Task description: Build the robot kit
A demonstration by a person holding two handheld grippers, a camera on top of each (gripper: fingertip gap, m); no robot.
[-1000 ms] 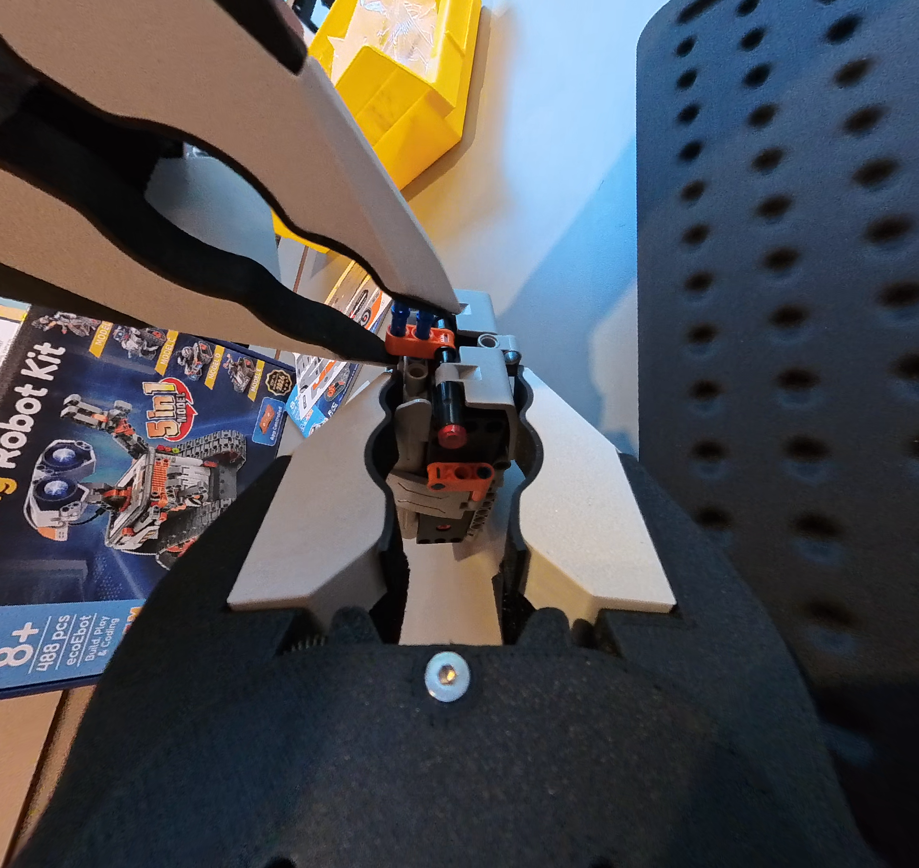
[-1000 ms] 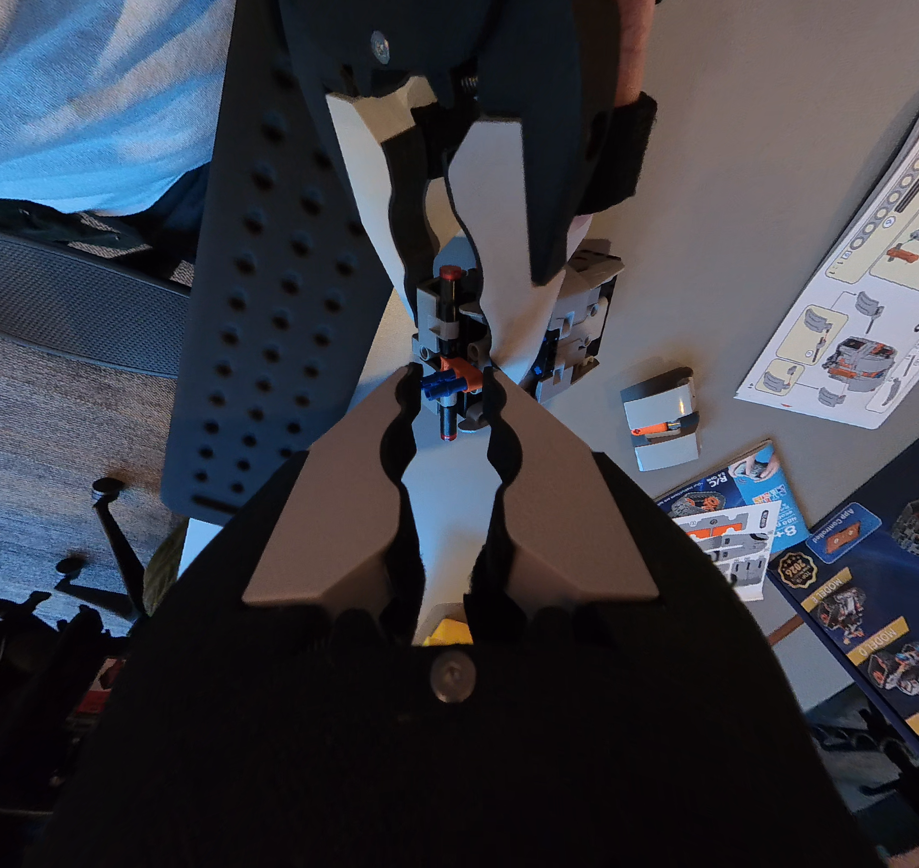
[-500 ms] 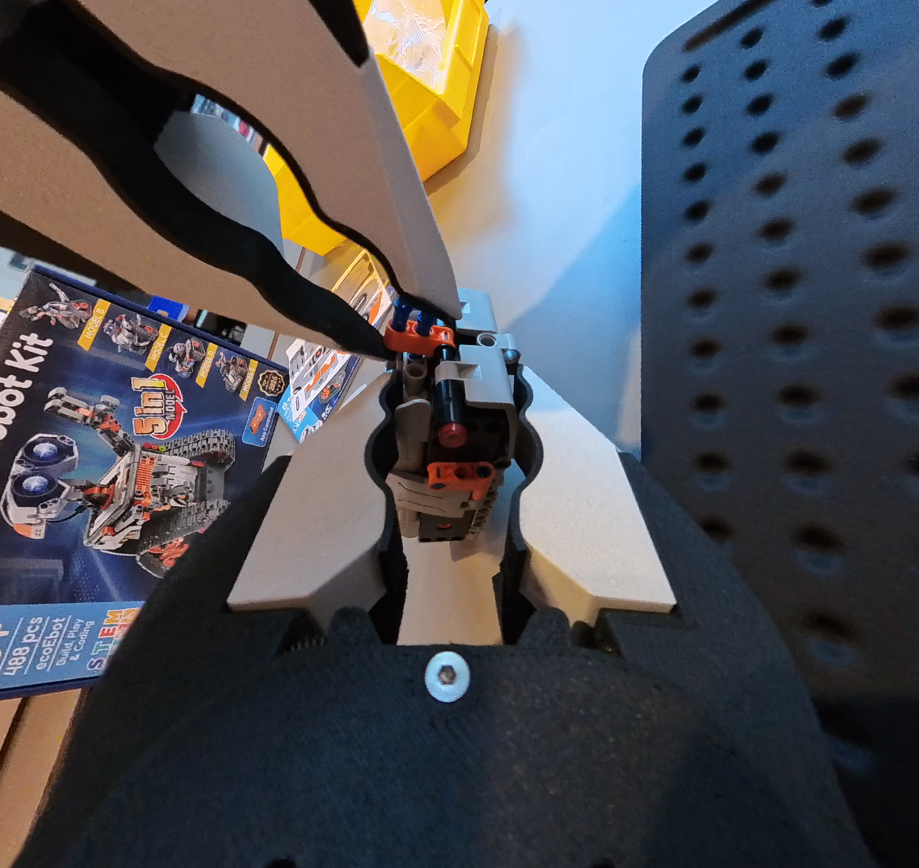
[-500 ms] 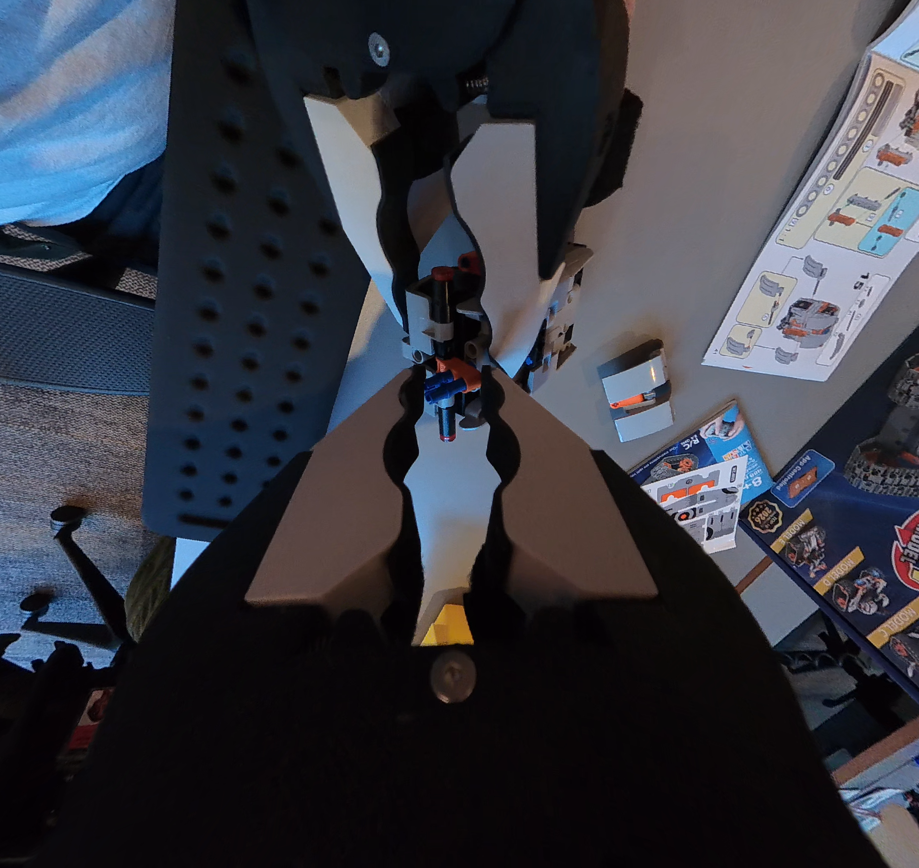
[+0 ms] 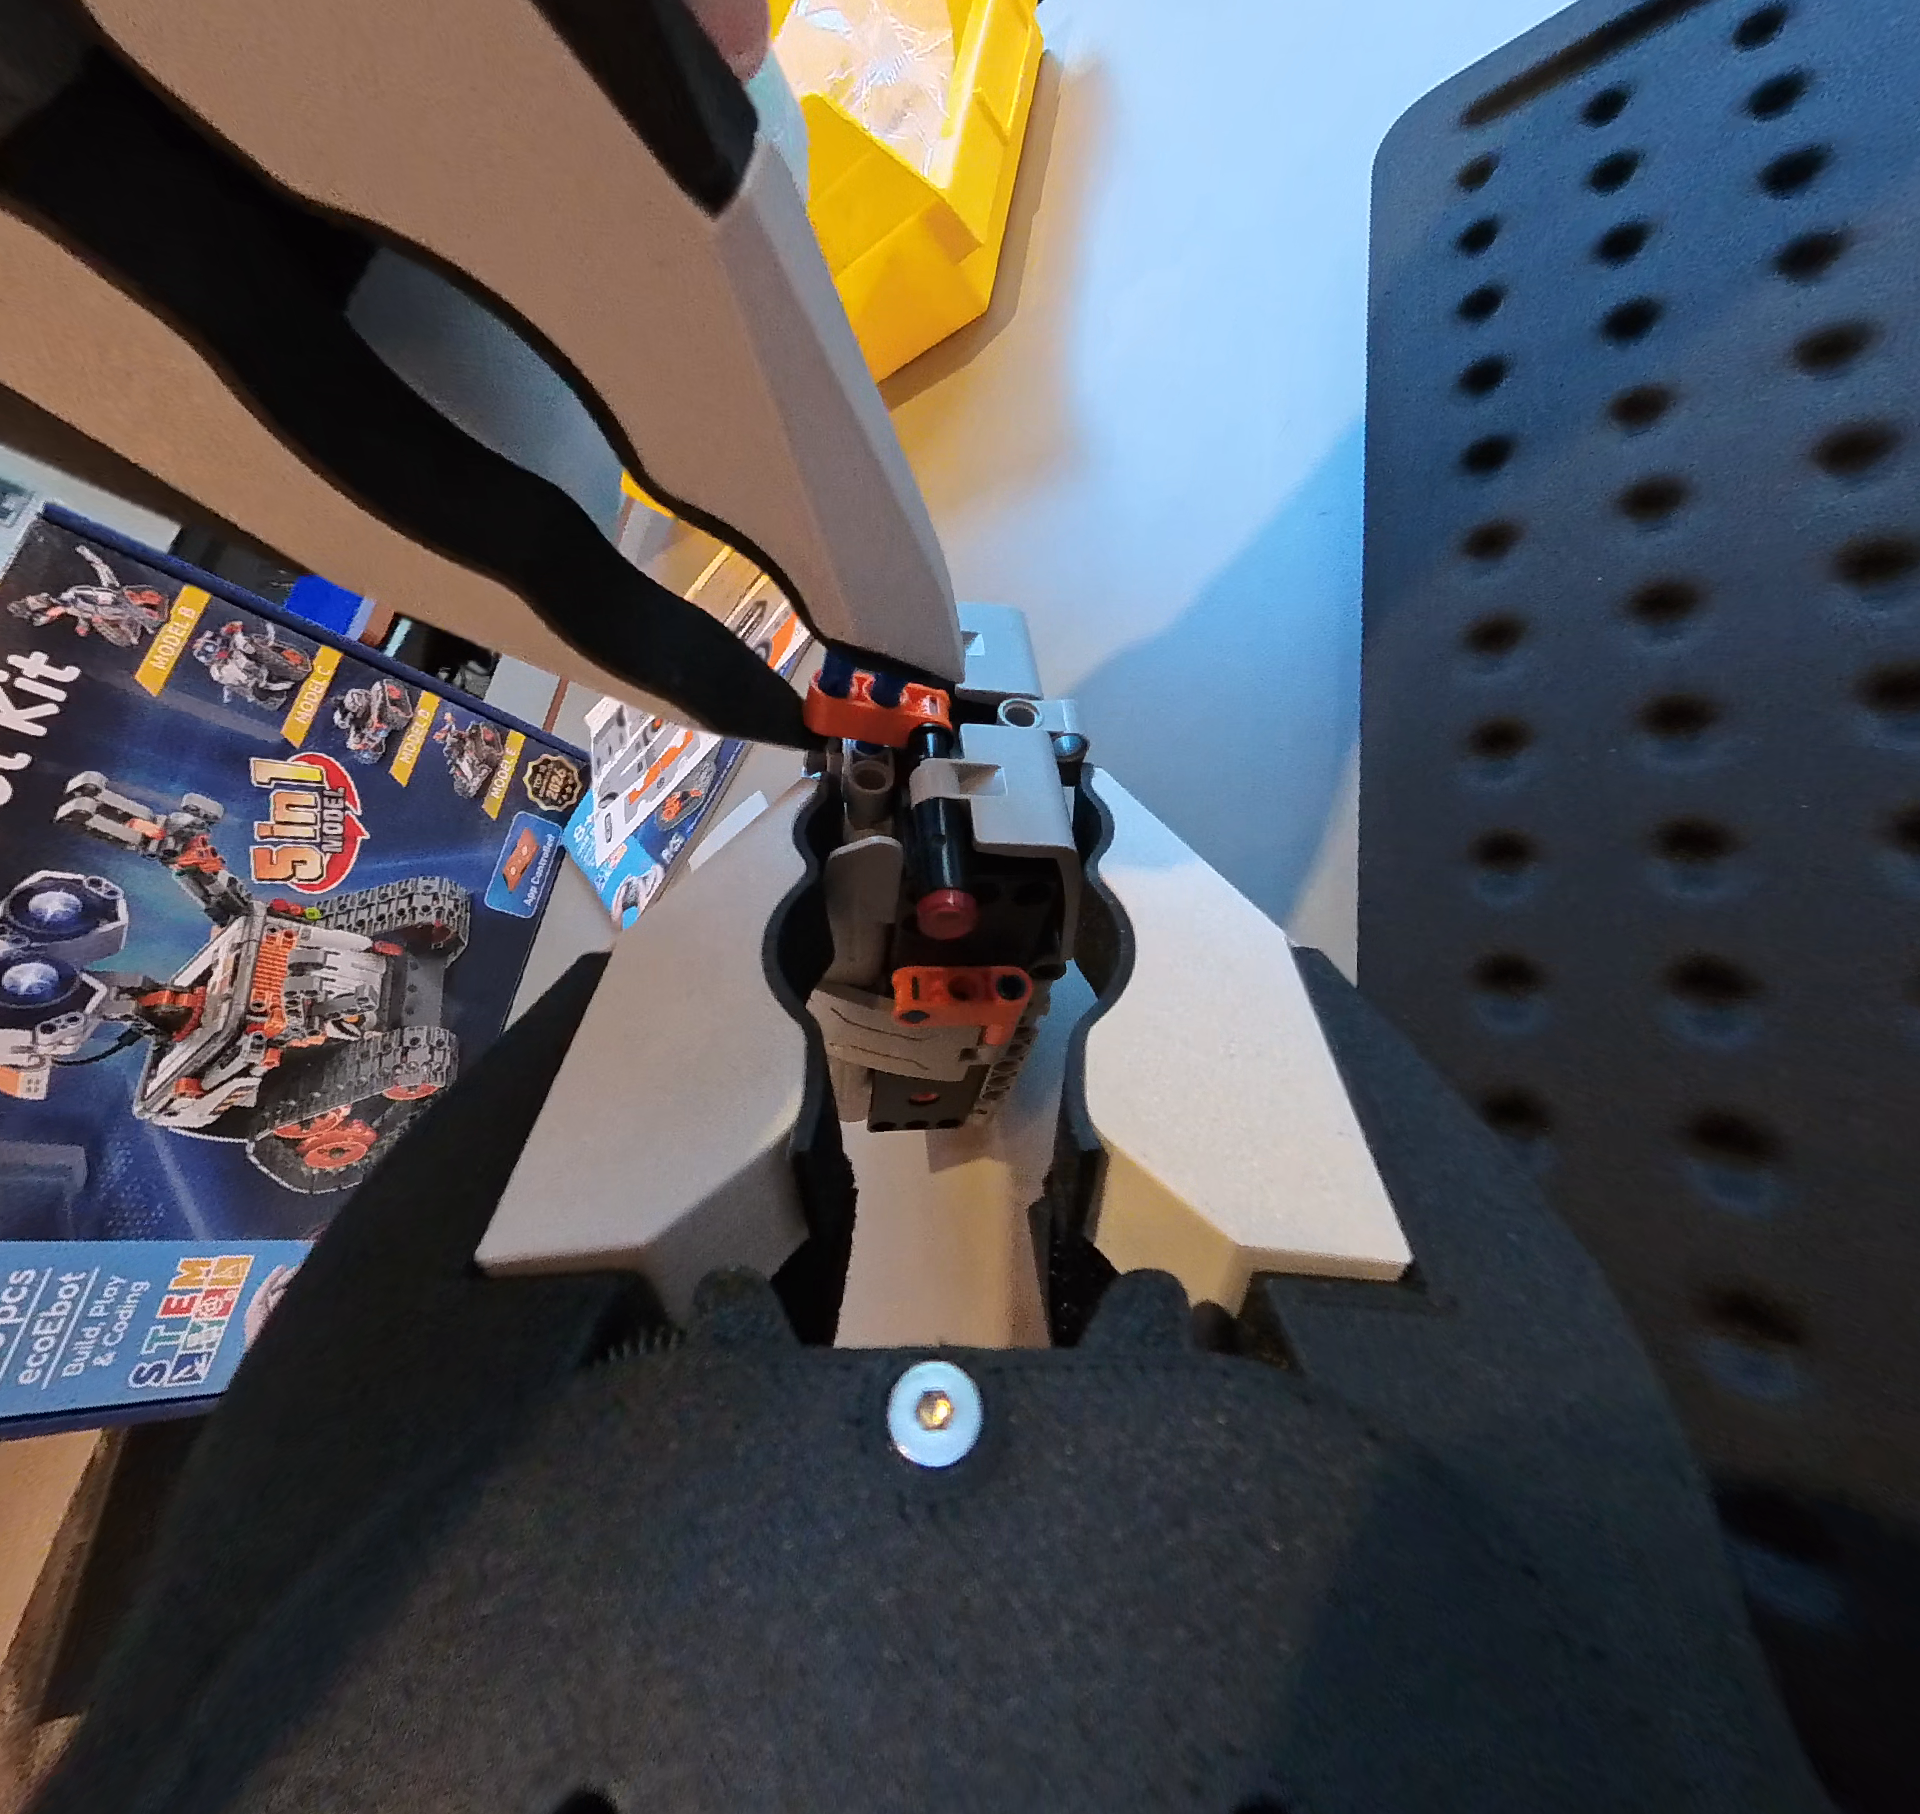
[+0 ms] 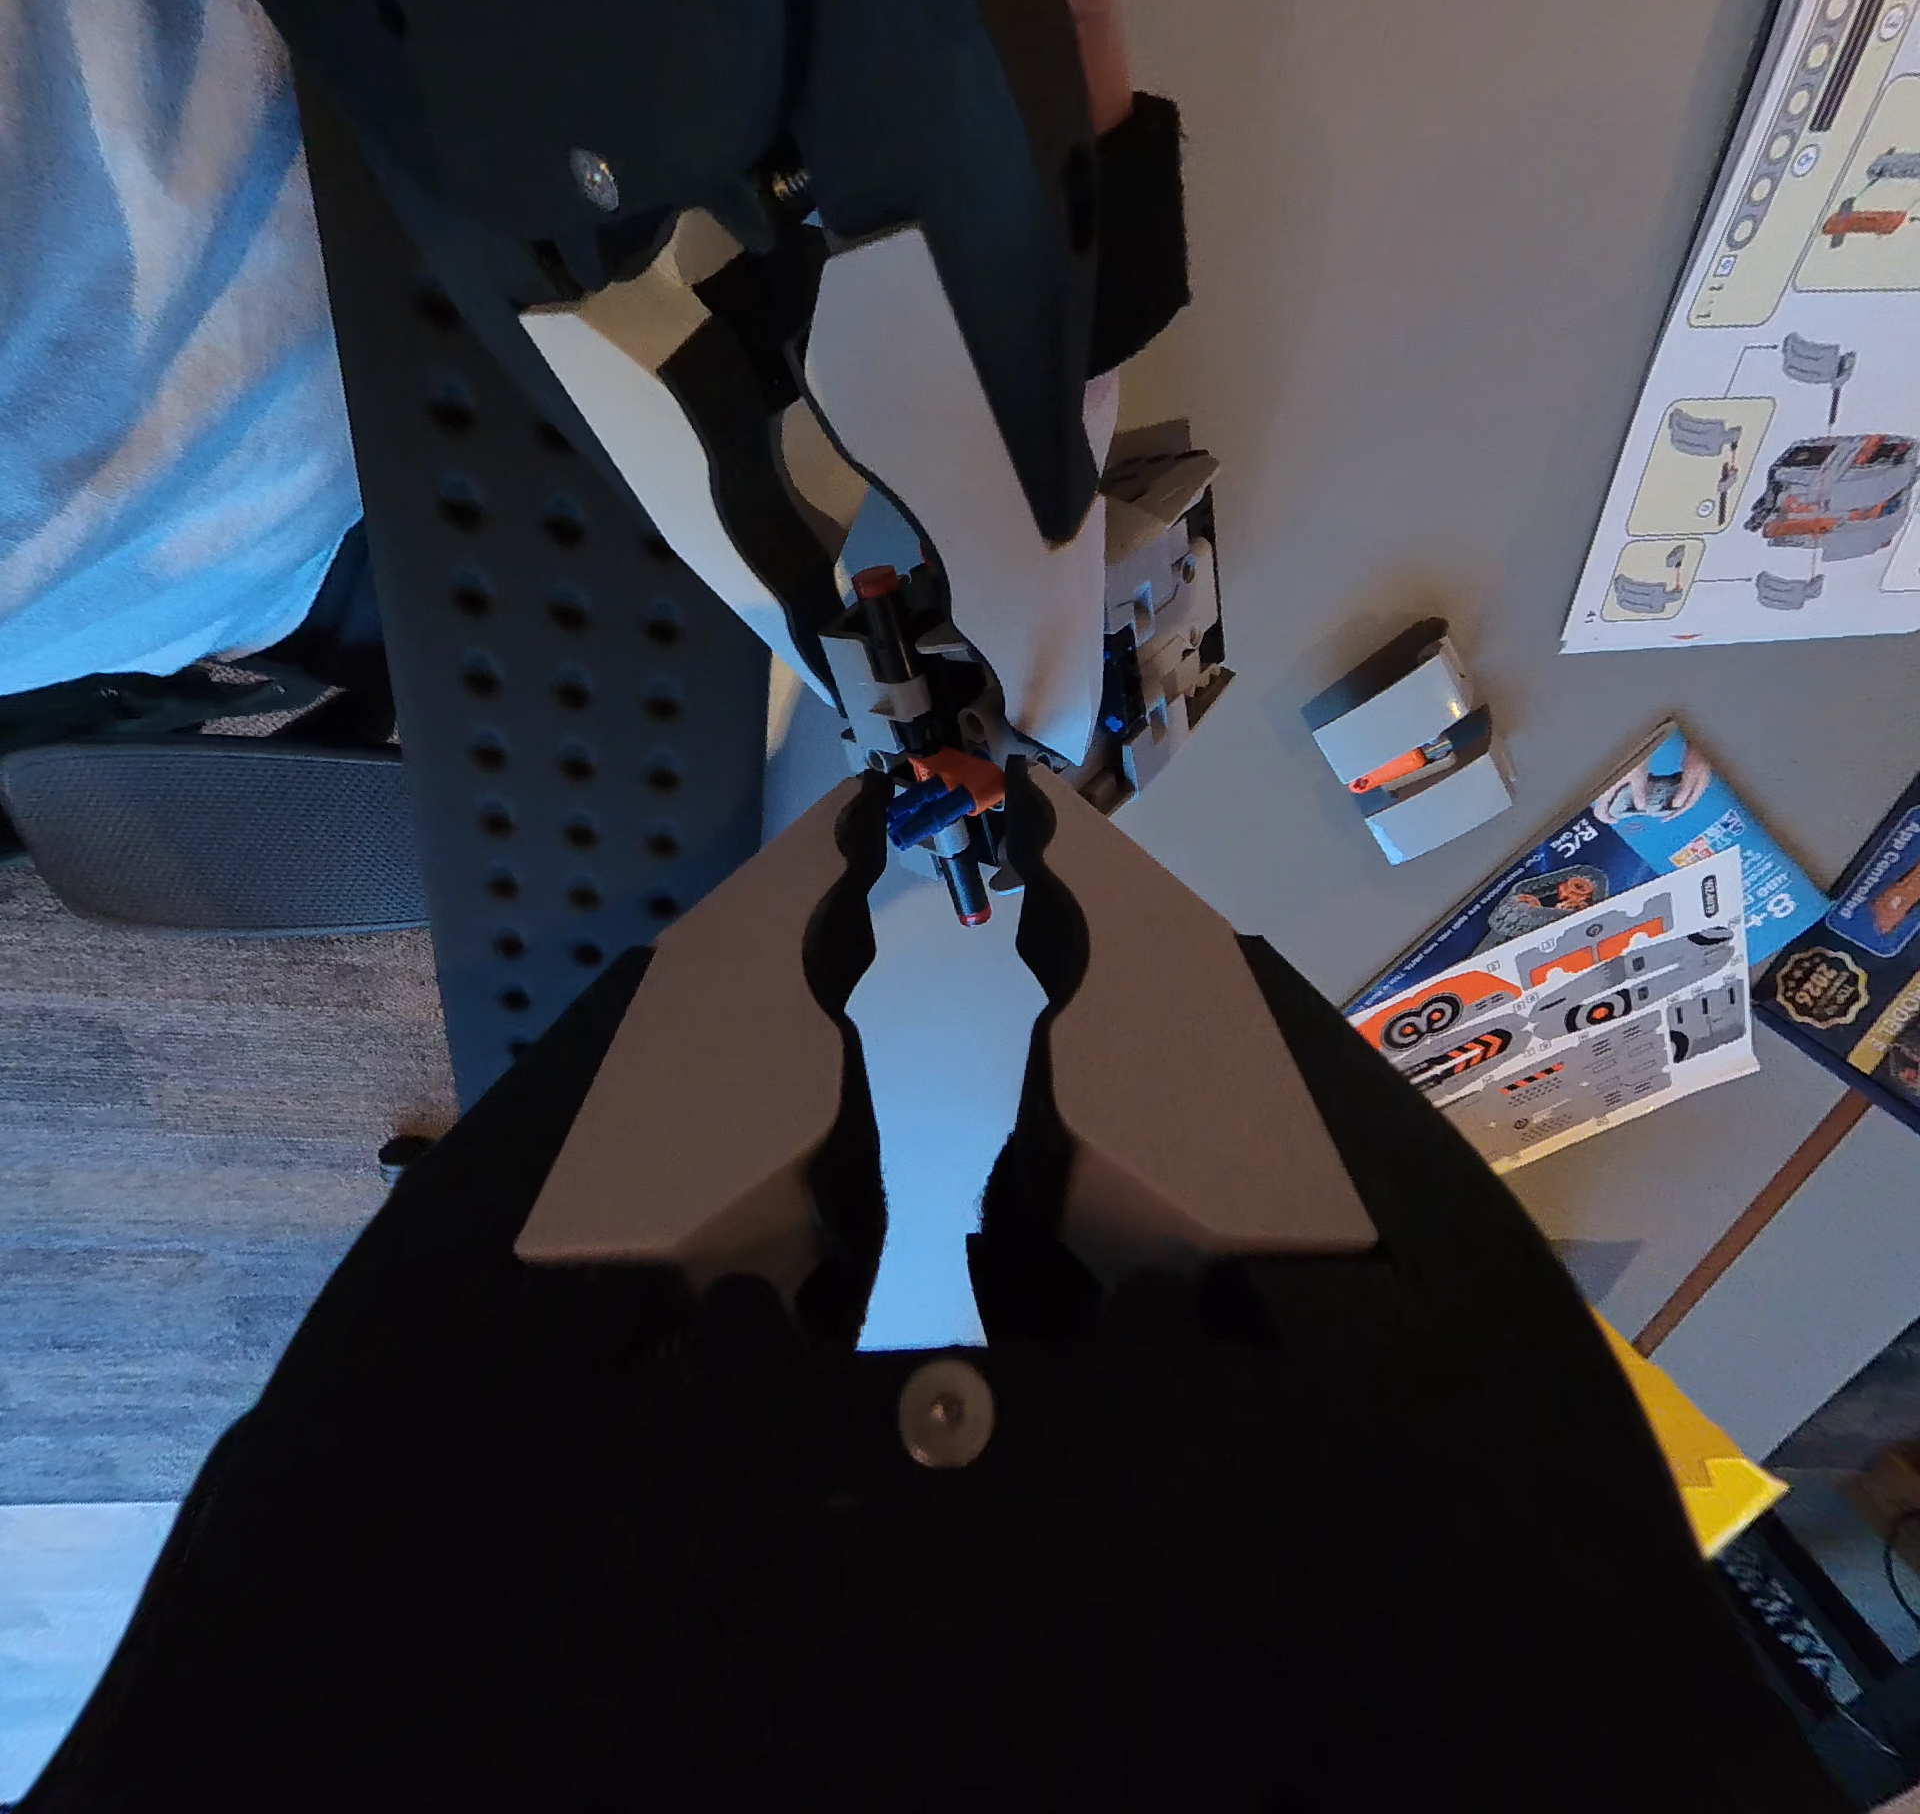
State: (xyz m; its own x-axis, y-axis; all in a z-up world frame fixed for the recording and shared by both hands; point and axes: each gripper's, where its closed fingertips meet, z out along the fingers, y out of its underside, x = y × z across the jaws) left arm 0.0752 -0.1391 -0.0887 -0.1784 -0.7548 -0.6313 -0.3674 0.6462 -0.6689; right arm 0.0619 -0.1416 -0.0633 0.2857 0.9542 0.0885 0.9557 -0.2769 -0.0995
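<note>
Left wrist view shows our left gripper [image 5: 940, 943] clenched on a small building-brick assembly [image 5: 951, 933] of grey, black and orange parts, seated deep between its pads. From the upper left our right gripper [image 5: 883, 668] reaches in, its fingertips pinched on the orange connector [image 5: 878, 704] with blue pins at the assembly's far end. In the right wrist view that gripper [image 6: 940, 808] is closed on the same orange connector [image 6: 951, 782], with a black axle [image 6: 961, 881] tipped red pointing back between its fingers.

Compared with a second ago both grips are unchanged, and the connector sits in the same spot on the assembly. What has moved is the background: the dark blue kit box [image 5: 239, 881] has swung round and the yellow bin [image 5: 914, 133] has slid, so we have turned the pair of tools together without parting them. We read the connector as seated or nearly so, though the joint is too small to confirm.

On the grey table [image 6: 1455, 206] below lie a second grey assembly [image 6: 1164, 611], partly hidden behind the left gripper, a small grey block [image 6: 1403, 746] with an orange part beside it, a sticker sheet [image 6: 1558, 995] and an instruction sheet [image 6: 1787, 310] toward the right edge. A perforated black panel [image 5: 1662, 621] stands along the table's other side.
</note>
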